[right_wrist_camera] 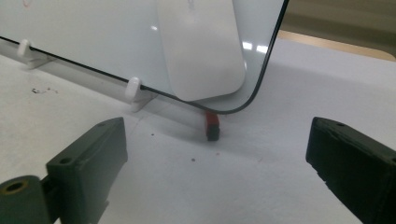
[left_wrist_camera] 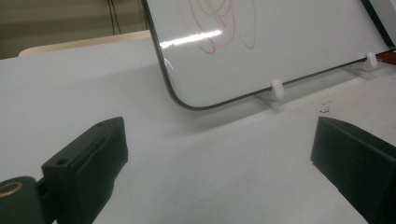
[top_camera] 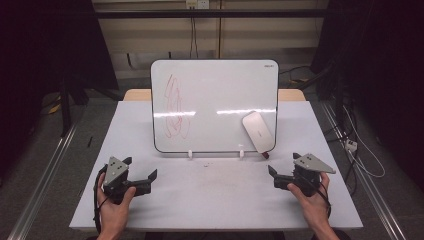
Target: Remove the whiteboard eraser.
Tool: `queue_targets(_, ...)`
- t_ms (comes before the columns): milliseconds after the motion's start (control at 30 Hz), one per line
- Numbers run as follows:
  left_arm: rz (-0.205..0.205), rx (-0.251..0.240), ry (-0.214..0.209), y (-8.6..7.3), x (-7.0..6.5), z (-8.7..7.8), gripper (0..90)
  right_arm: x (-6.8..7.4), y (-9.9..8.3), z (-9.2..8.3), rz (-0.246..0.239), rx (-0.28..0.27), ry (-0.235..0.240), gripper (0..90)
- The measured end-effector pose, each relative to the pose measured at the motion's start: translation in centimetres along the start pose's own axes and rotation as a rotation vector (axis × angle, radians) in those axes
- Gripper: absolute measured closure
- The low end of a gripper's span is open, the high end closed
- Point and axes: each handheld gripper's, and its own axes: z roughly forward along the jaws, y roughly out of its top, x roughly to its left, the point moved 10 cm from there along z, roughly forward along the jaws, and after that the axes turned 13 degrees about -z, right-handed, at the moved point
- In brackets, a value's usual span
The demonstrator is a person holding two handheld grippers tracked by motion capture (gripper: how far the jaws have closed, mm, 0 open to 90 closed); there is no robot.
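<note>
Two claws rest low on the worktop point(top_camera: 215, 195), both released and holding nothing: the left claw point(top_camera: 142, 181) at the lower left of the high view, the right claw point(top_camera: 280, 180) at the lower right, each with its jaws standing wide apart over bare surface. The work looks to be wiping the whiteboard point(top_camera: 215, 105), which stands tilted on small white clips in the middle of the frame. By my reading nothing of it is done yet. The red scribble point(top_camera: 175, 107) covers the board's left part untouched, and the white eraser point(top_camera: 258, 131) sits on the board's lower right corner, apart from both claws. Left to do: take the eraser, rub out the scribble, put the eraser back.

The high view gives the whole layout and how far each claw stands from the board. The right gripper view adds a close look at the eraser point(right_wrist_camera: 201, 46) overhanging the board's rounded corner, and at a small red and black marker end point(right_wrist_camera: 212, 126) poking out from under that corner, just a red speck from above. The left gripper view brings the scribble's lower loops point(left_wrist_camera: 224, 28) near and shows dark specks on the worktop beside a clip point(left_wrist_camera: 277, 88).
</note>
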Motion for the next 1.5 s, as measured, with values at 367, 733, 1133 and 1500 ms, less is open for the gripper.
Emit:
queue_targets(367,-0.002,0.012,-0.012,-0.3,-0.1,0.0,4.3,0.5,2.3,1.0,-0.071,-0.014,-0.007,2.1)
queue_targets(733,-0.009,0.001,-0.019,-0.1,-0.1,-0.3,4.3,0.5,5.3,2.6,-0.111,0.022,-0.007,2.0)
queue_targets(1133,0.006,0.01,-0.018,-0.3,-0.1,-0.2,4.4,0.4,7.8,4.5,-0.182,0.042,-0.017,6.1)
queue_targets(1500,0.004,0.022,-0.021,-0.5,-0.2,-0.1,4.4,0.4,7.4,6.2,-0.238,0.075,-0.045,10.2)
